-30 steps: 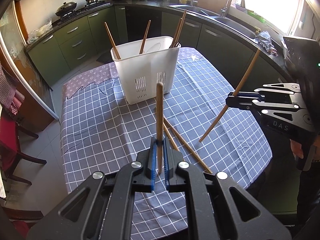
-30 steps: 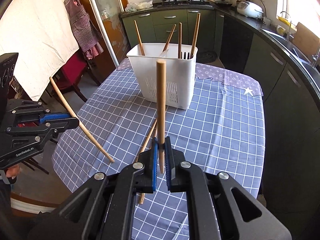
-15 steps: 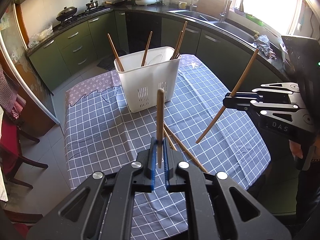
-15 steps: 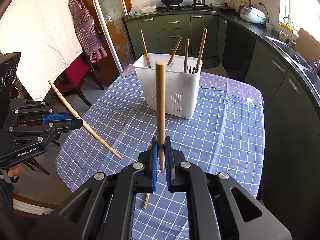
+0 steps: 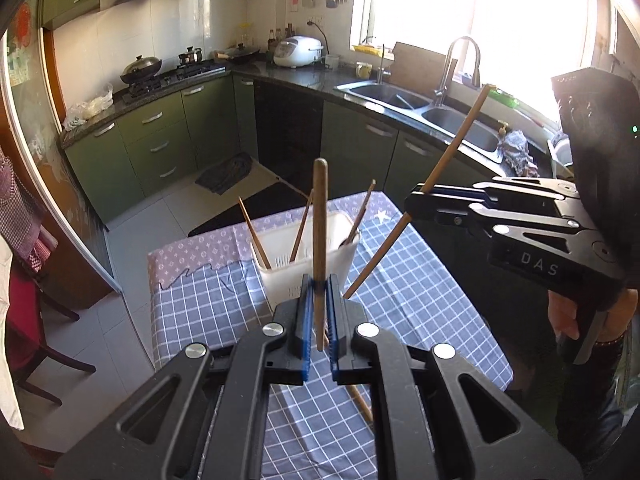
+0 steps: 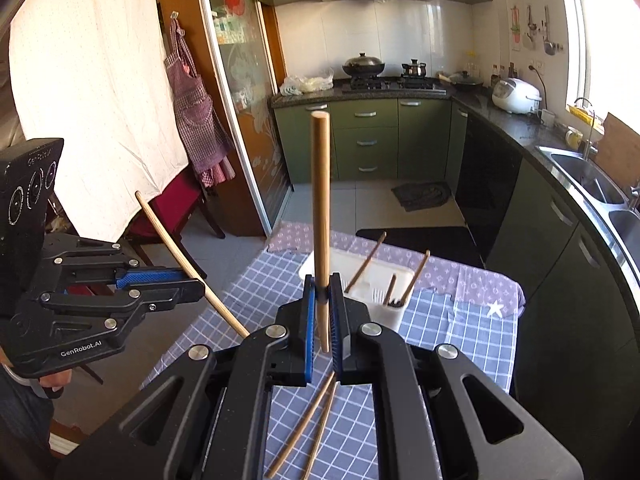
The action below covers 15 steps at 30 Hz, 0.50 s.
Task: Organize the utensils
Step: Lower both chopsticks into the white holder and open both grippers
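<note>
Between left tongs (image 5: 319, 286): slim brown wooden chopstick (image 5: 320, 216).

Home kitchen: stove (image 6: 390, 82), sink (image 5: 424, 106).

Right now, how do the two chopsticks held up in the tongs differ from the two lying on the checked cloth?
The held chopsticks are each clamped in shut tongs, one in the left tongs and one in the right tongs; the loose chopsticks lie free. The held ones are raised above the tablecloth, one stick per tool; the loose ones rest flat on it, side by side. All four look like the same plain wood.
</note>
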### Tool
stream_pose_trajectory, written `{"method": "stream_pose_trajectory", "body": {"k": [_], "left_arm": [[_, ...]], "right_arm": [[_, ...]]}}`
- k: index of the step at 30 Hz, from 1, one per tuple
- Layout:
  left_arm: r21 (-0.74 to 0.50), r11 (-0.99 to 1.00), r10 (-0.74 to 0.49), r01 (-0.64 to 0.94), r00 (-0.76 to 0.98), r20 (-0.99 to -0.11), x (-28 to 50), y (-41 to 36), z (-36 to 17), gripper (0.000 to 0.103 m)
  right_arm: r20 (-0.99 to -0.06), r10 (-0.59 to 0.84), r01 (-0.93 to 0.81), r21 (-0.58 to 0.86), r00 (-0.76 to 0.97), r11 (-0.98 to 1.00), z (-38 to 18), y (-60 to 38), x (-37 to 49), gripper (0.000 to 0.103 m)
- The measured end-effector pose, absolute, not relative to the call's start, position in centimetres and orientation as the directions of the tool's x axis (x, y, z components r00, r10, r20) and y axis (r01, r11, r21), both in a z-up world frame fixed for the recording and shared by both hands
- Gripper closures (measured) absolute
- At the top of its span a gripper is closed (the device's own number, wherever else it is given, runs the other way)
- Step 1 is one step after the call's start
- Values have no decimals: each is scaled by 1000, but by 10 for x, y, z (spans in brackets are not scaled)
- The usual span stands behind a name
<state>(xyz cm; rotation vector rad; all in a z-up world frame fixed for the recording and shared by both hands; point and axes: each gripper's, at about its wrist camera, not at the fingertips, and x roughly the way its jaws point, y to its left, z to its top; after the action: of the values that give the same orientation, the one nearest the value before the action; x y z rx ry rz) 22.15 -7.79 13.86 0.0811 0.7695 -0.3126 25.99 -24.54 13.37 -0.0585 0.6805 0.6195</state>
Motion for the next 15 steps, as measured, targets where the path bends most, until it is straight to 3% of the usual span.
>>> {"method": "stream_pose_trajectory", "body": {"k": [9, 15], "left_arm": [[-11, 966, -217, 260, 781, -586, 271, -78, 183, 96], [-26, 974, -190, 227, 742, -643, 322, -75, 151, 97]], "right_arm": [[-569, 450, -487, 99, 688, 868, 164, -234, 315, 95], [-612, 417, -461, 95, 673, 882, 138, -231, 352, 95]]}}
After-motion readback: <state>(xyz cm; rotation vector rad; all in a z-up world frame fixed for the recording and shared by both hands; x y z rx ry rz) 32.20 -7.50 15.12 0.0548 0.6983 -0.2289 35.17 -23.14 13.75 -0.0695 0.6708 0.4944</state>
